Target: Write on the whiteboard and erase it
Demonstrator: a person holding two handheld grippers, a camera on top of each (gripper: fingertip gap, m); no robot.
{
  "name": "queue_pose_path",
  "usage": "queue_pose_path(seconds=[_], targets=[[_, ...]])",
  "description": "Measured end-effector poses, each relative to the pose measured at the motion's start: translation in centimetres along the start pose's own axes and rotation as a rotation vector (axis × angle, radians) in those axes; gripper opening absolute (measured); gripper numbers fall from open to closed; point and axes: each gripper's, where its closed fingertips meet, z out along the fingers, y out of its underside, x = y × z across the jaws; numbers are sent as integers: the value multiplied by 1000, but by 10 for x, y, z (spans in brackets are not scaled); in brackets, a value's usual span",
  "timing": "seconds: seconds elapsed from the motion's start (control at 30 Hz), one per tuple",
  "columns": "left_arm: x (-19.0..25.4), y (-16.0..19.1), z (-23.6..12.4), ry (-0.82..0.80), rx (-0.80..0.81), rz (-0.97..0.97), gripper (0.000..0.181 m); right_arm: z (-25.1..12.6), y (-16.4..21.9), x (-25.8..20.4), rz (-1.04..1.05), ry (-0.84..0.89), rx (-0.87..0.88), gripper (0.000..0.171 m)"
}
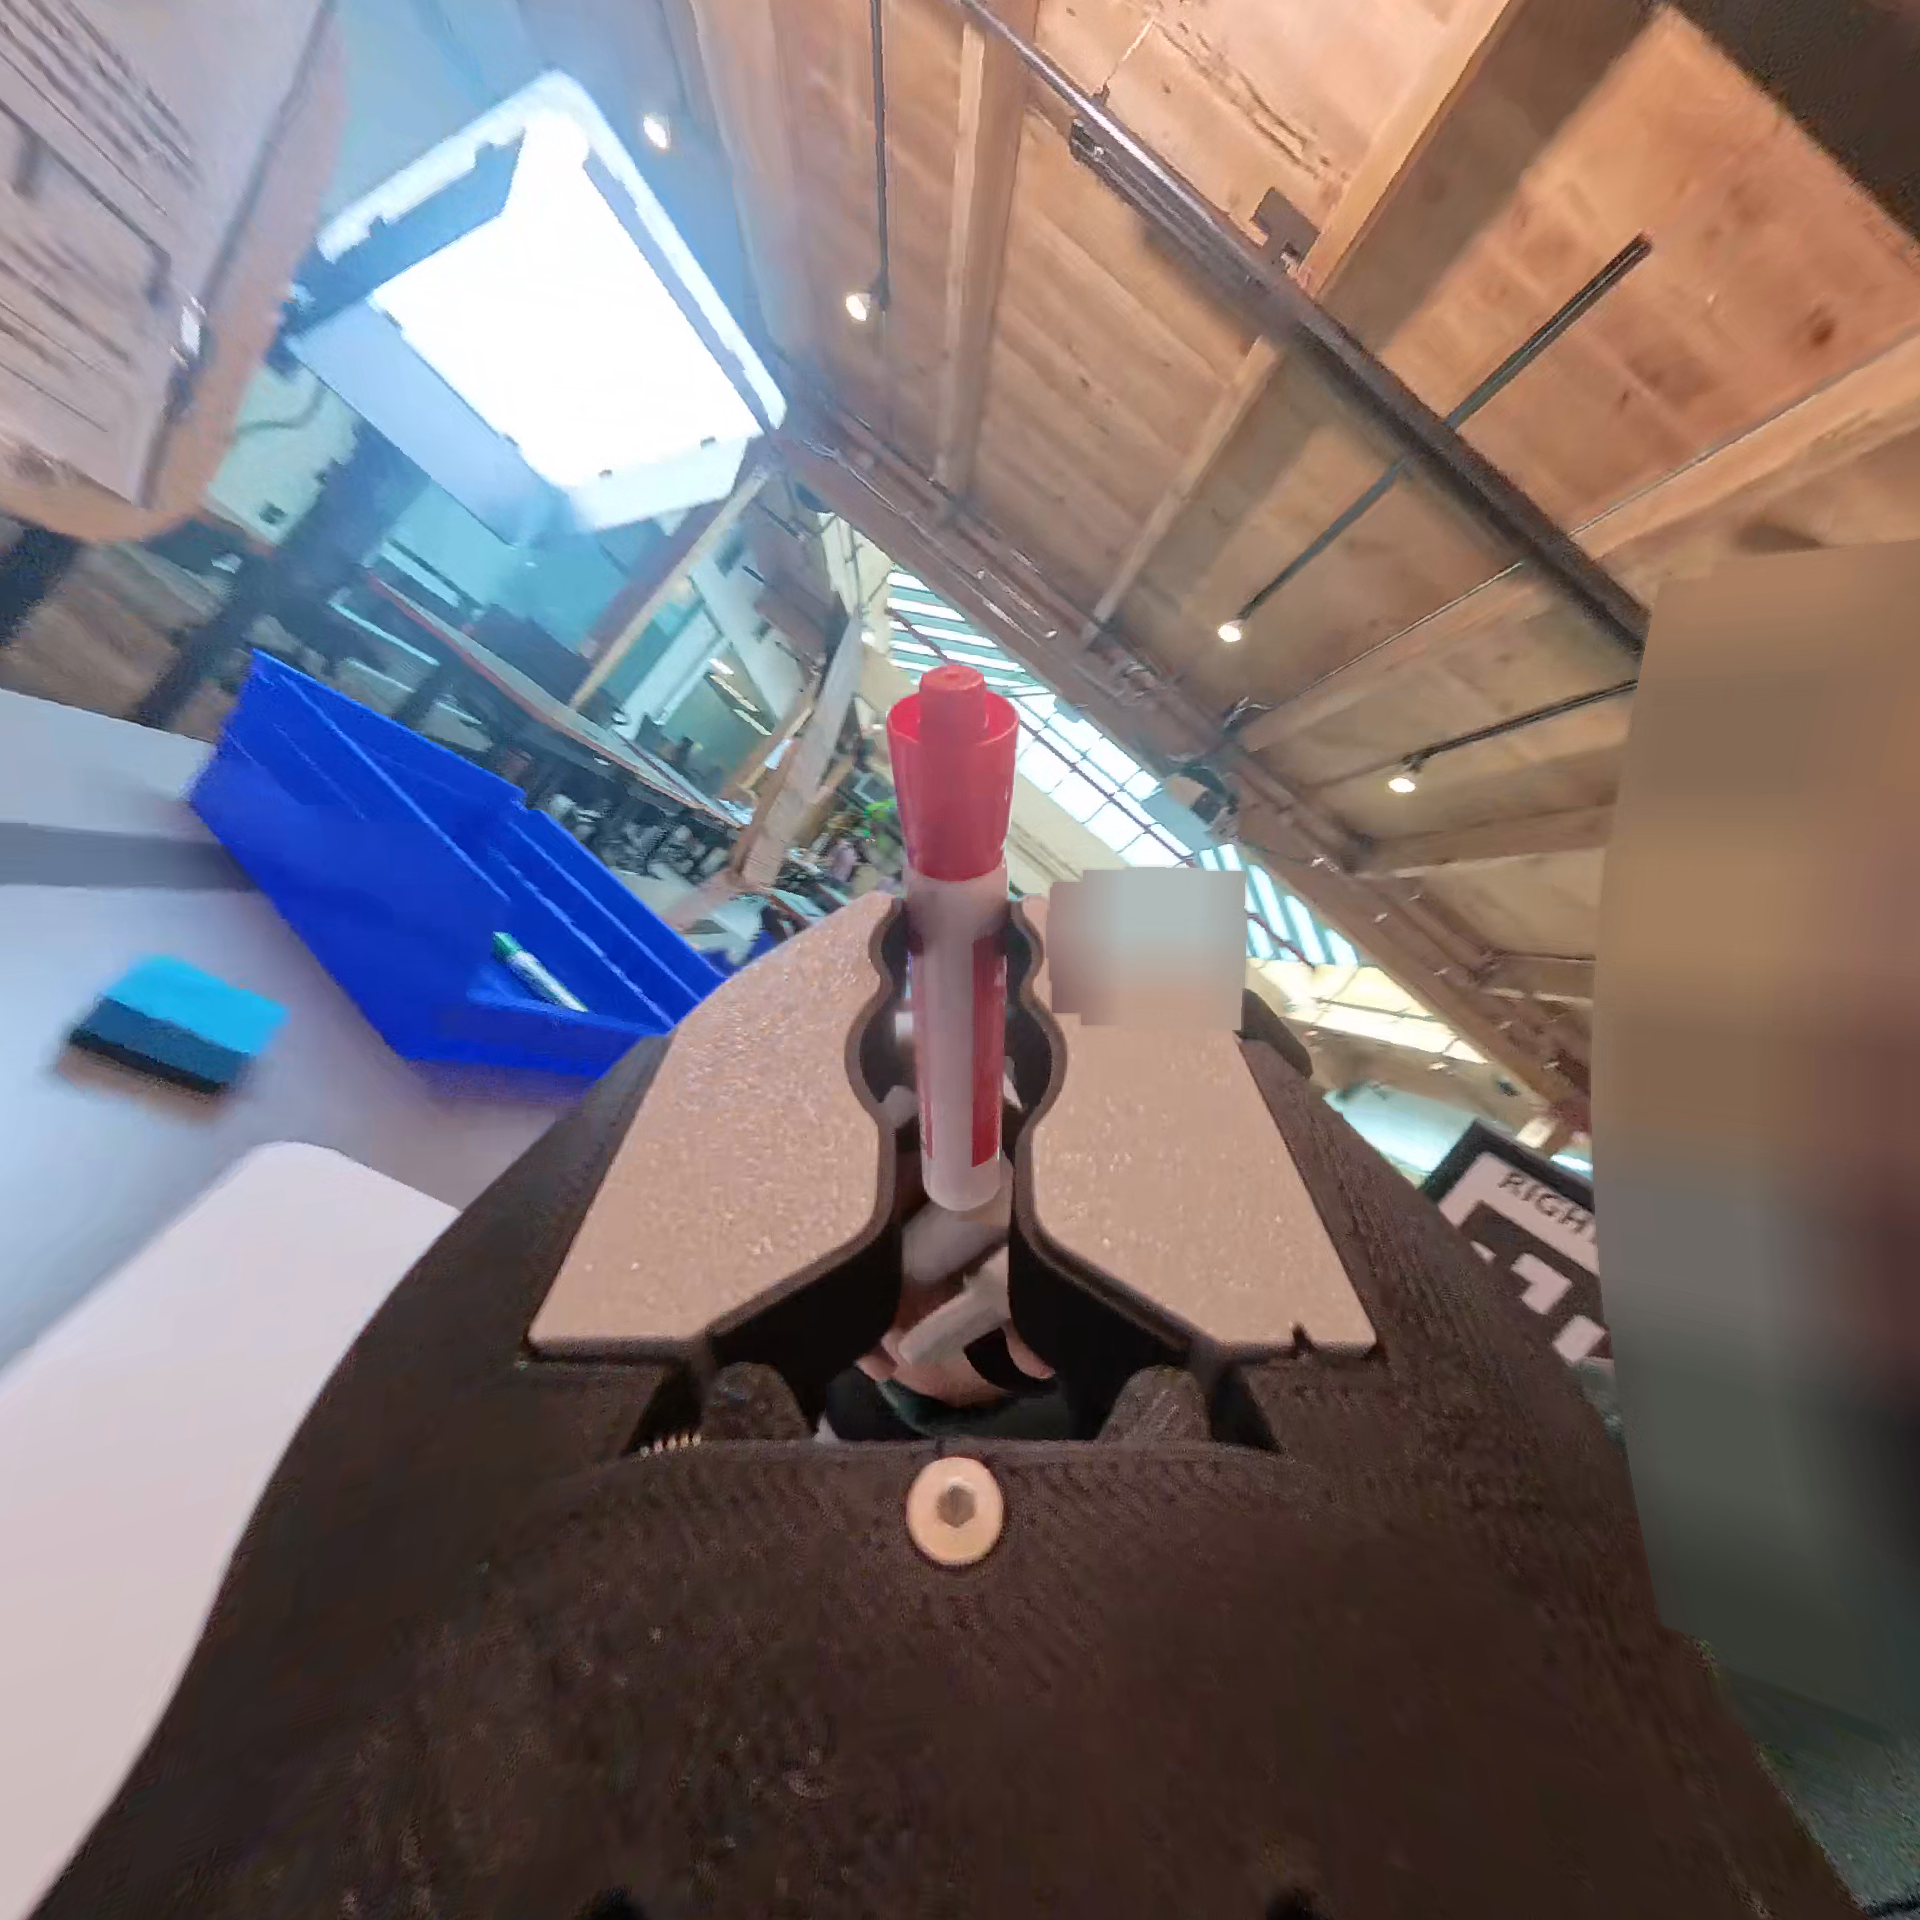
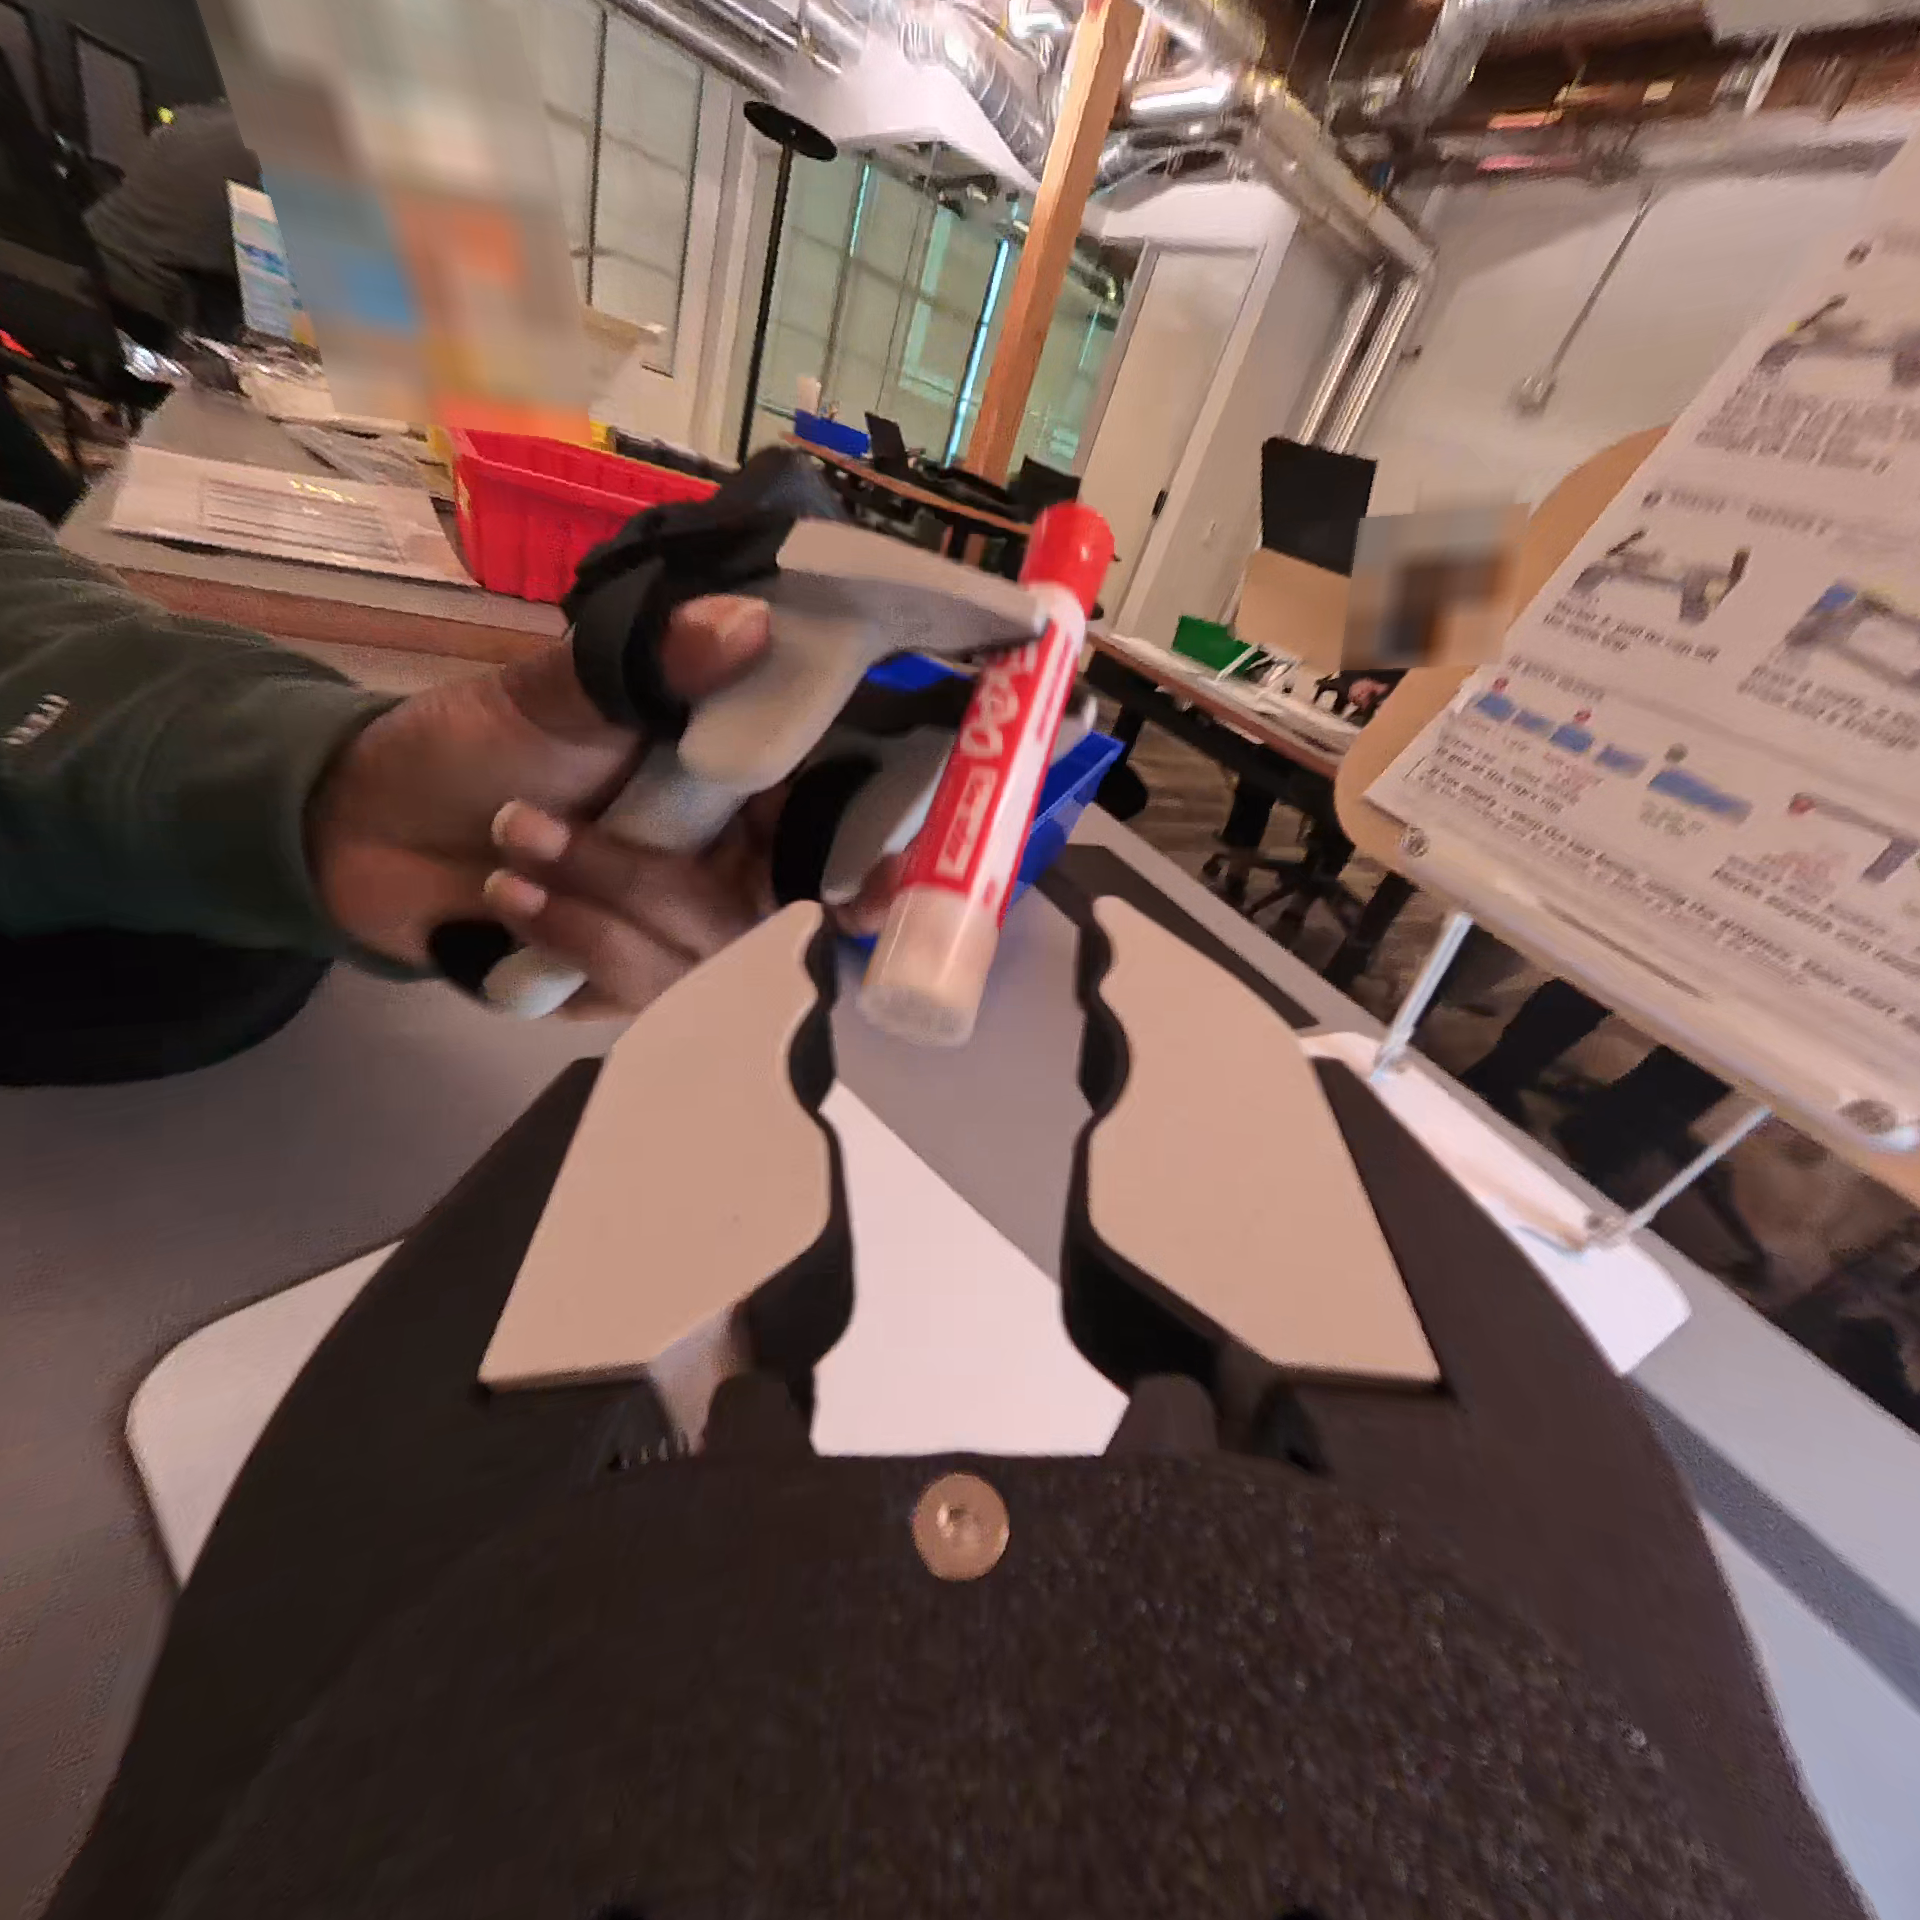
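This is an open workshop or lab space in a converted industrial building. A bare wooden plank ceiling with beams and track lights runs overhead, beside exposed metal ducts and a timber post. Long worktables carry coloured plastic parts bins: blue, red. Glass partition walls stand behind.

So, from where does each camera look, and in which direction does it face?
Left wrist view: sits on the left claw, tilted up toward the wooden ceiling; the claw is shut on a red marker; eraser and blue bin lie to the left.
Right wrist view: sits on the open right claw, facing across the table over the whiteboard; the person's hand shows.
Shared: the marker and left claw.
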Motion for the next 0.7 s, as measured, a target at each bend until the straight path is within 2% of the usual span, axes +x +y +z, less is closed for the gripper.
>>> queue_pose_path(seconds=[0.07, 0.17, 0.27, 0.4, 0.5, 0.6, 0.7], targets=[[-1, 10, 3, 29, 18, -67, 18, 3, -1, 3, -58, 50, -6, 23], [-5, 17, 0, 59, 40, -114, 18, -5, 1, 7, -29, 10, -13, 20], [-12, 36, -4, 75, -110, -129, 18, -18, 10, 7, 16, -118, -60, 20], [-17, 49, -25, 44, -300, 107, 33, -33, 23, 4, 65, -260, -103, 20], [-18, 61, -37, 14, -426, 306, 36, -35, 32, -1, 128, -329, -108, 20], [-18, 63, -39, 20, -454, 341, 36, -34, 37, -9, 154, -382, -115, 20], [-20, 65, -42, 31, -479, 346, 25, -33, 40, -14, 176, -413, -115, 20]])
